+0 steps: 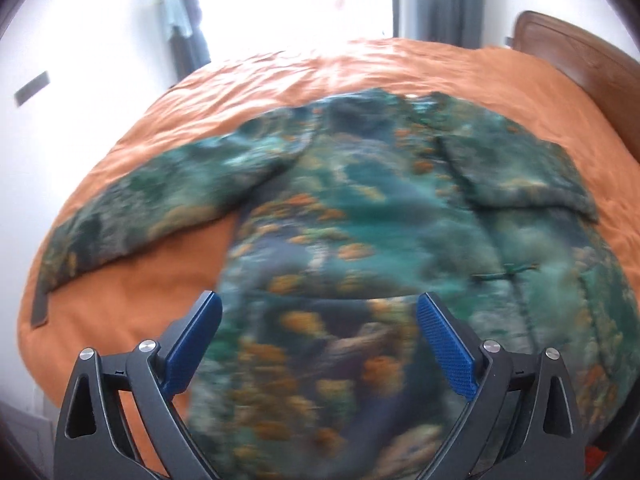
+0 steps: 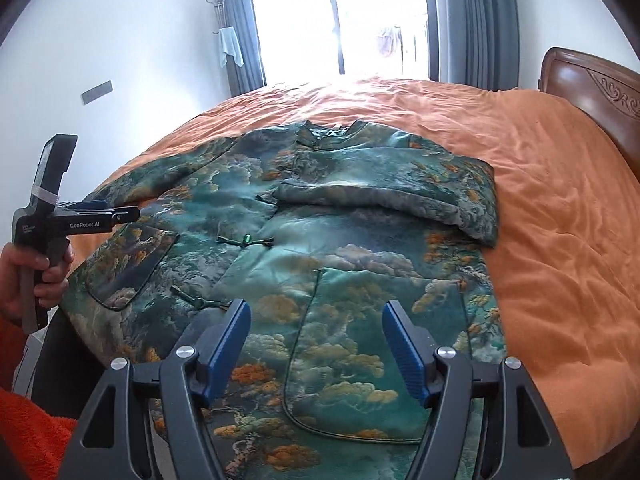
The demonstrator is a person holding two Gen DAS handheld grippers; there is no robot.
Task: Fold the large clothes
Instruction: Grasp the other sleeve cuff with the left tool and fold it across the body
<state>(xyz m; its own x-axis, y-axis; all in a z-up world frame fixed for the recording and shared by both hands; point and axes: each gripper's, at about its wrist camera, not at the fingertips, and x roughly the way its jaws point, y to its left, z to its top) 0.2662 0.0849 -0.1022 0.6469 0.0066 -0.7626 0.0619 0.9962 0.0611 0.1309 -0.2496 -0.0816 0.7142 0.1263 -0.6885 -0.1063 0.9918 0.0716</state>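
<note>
A green jacket (image 2: 320, 248) printed with clouds and orange trees lies flat, front up, on an orange bed (image 2: 560, 208), its collar toward the window (image 2: 340, 16) and its hem toward the cameras. One sleeve (image 2: 400, 196) is folded across the chest; the other sleeve (image 1: 152, 208) stretches out over the cover on the opposite side. The right gripper (image 2: 316, 348) hangs above the lower front of the jacket with its jaws set apart and nothing between the blue pads; the cloth lies below and beyond them, untouched. The left gripper (image 1: 320, 340) has its jaws spread wide, also empty; in its blurred view the jacket's lower part fills the gap between the pads but lies under them, not pinched. In the right wrist view the left gripper (image 2: 116, 212) shows from the side, held by a hand (image 2: 32, 276) with an orange sleeve (image 2: 28, 432), raised clear of the jacket's edge. A wooden headboard (image 2: 592, 80) stands at the bed's right side
</note>
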